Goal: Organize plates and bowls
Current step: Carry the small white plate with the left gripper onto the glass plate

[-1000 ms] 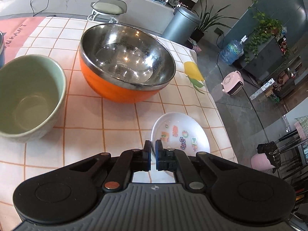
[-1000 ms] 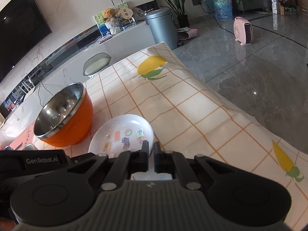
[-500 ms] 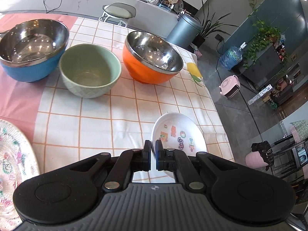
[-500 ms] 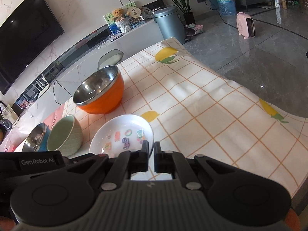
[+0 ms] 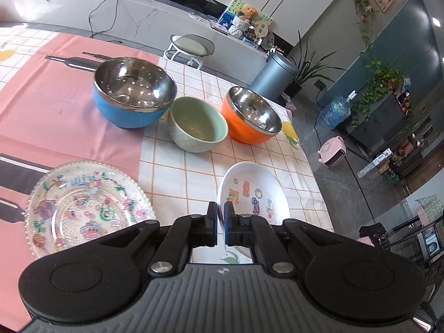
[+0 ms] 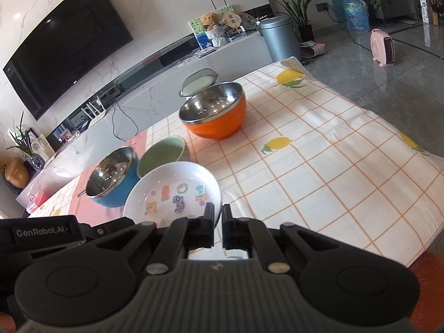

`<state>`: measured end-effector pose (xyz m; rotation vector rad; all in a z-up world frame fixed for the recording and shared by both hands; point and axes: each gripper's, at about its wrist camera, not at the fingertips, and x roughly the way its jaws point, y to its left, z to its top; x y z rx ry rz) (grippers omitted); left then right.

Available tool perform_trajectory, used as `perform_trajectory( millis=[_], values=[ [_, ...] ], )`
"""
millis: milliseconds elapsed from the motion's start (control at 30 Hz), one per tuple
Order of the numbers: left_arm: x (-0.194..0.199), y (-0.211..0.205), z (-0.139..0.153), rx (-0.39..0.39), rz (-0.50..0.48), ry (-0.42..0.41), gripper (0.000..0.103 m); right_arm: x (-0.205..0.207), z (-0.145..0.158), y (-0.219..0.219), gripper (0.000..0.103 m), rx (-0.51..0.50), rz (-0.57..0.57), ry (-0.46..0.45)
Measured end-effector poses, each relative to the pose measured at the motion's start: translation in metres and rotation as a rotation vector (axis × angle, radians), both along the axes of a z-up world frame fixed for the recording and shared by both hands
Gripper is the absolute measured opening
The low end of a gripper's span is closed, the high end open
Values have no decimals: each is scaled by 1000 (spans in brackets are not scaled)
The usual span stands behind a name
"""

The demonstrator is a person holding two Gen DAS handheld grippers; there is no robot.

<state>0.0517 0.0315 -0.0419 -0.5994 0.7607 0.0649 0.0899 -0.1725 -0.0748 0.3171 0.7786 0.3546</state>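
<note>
Both tools pinch the same white dish, a shallow one printed with small coloured cartoon stickers. In the left wrist view the left tool (image 5: 219,226) sits at lower centre, its jaws pressed together on the dish's near left rim, and the white dish (image 5: 254,191) spreads up and to the right of the fingertips. In the right wrist view the right tool (image 6: 217,229) is likewise clamped on the near right rim, with the white dish (image 6: 172,191) lying to the left of the fingertips and covering part of the bowls behind it. Whether the dish rests on the cloth or is held clear of it cannot be told.

The desk (image 5: 177,174) wears a checked cloth of white squares and orange lines with yellow fruit prints, joined on the left to a pink cloth. In the left wrist view three bowls stand in a row across the middle of the frame: a steel-lined blue bowl (image 5: 133,94) at left, a pale green ceramic bowl (image 5: 197,125) just beside it, and a steel-lined orange bowl (image 5: 252,115) at right, close against the green one. At lower left a clear patterned glass plate (image 5: 86,208) lies flat on the pink cloth, well apart from the white dish.

A grey bin (image 5: 274,75) and a stool (image 5: 191,45) stand beyond the far edge.
</note>
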Motion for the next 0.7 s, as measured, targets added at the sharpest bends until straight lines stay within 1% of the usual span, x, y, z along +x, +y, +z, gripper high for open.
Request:
perform_trajectory(
  millis=[233, 333, 500, 700],
  values=[
    [-39, 36, 0, -18, 71, -11, 4, -28, 6, 35, 2, -7, 85, -9],
    [-51, 46, 0, -14, 92, -14, 4, -38, 5, 48, 2, -12, 120, -5],
    [-69, 59, -2, 0, 115, -14, 4, -48, 3, 67, 2, -23, 168, 6],
    [-79, 78, -11, -19, 144, 12, 4, -53, -2, 87, 2, -41, 217, 22]
  ],
)
